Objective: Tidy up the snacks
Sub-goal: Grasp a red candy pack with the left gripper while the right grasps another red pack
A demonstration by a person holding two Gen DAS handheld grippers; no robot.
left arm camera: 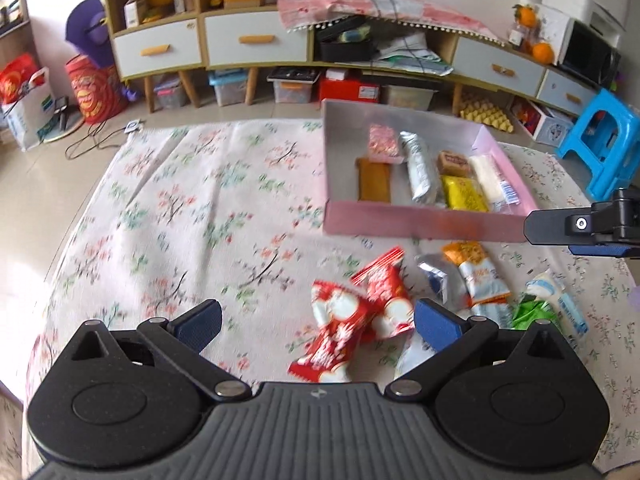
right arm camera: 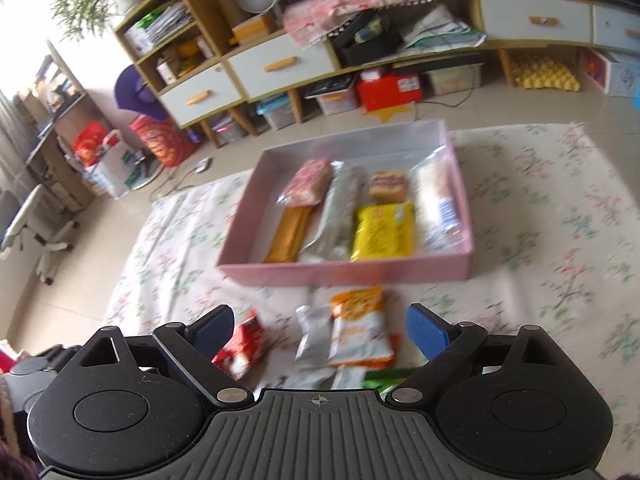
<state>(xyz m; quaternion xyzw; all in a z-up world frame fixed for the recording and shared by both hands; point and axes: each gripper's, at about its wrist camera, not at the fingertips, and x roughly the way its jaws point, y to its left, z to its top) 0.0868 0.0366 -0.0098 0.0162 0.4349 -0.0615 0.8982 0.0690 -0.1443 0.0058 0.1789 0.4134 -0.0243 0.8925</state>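
A pink box (left arm camera: 424, 227) (right arm camera: 344, 272) on the floral cloth holds several snacks in a row, among them a yellow packet (left arm camera: 466, 194) (right arm camera: 383, 232) and a silver packet (left arm camera: 418, 168) (right arm camera: 336, 216). Loose snacks lie in front of it: red packets (left arm camera: 352, 312) (right arm camera: 242, 346), an orange-and-white packet (left arm camera: 478, 270) (right arm camera: 360, 328), a silver pouch (right arm camera: 312, 334) and a green one (left arm camera: 530, 314). My left gripper (left arm camera: 318, 322) is open over the red packets. My right gripper (right arm camera: 320, 330) is open above the silver and orange packets, and its fingers (left arm camera: 560, 226) show at the left view's right edge.
The floral cloth (left arm camera: 192, 208) (right arm camera: 552, 216) covers the table. Behind it stand low cabinets with drawers (left arm camera: 256, 44) (right arm camera: 280, 66), storage bins and red bags on the floor. A blue stool (left arm camera: 604, 140) stands at the right.
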